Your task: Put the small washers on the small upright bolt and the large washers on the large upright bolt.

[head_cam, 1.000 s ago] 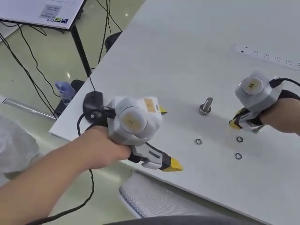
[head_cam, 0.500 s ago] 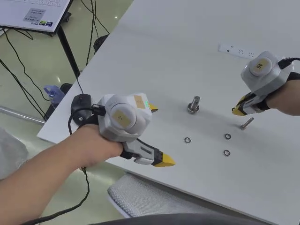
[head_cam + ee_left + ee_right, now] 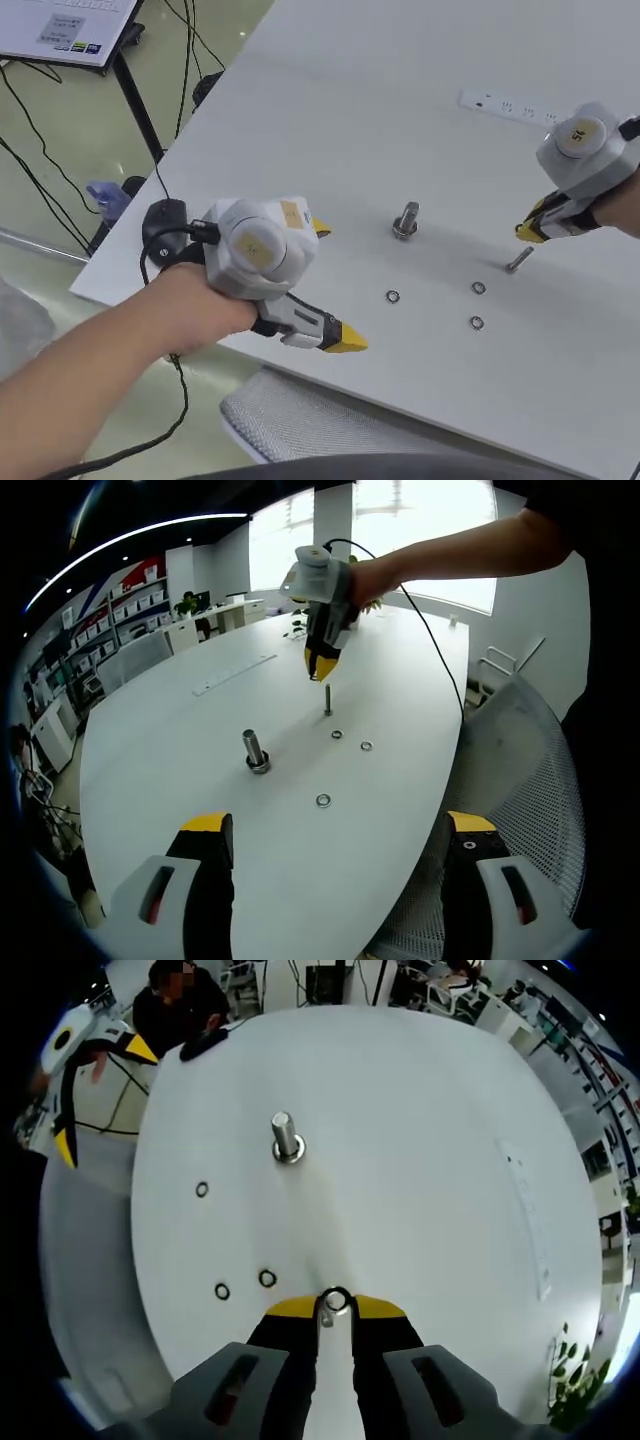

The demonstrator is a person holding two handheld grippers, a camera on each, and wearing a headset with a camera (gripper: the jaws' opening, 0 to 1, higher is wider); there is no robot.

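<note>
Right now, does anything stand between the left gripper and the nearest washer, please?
Nothing visible does: bare table lies between the open left gripper and the nearest washer; the large bolt stands to one side.

White table (image 3: 400, 110), silver bolt (image 3: 405, 220) + washers (image 3: 392, 296), L tongs (image 3: 335, 285) grey (yellow tips)
</note>
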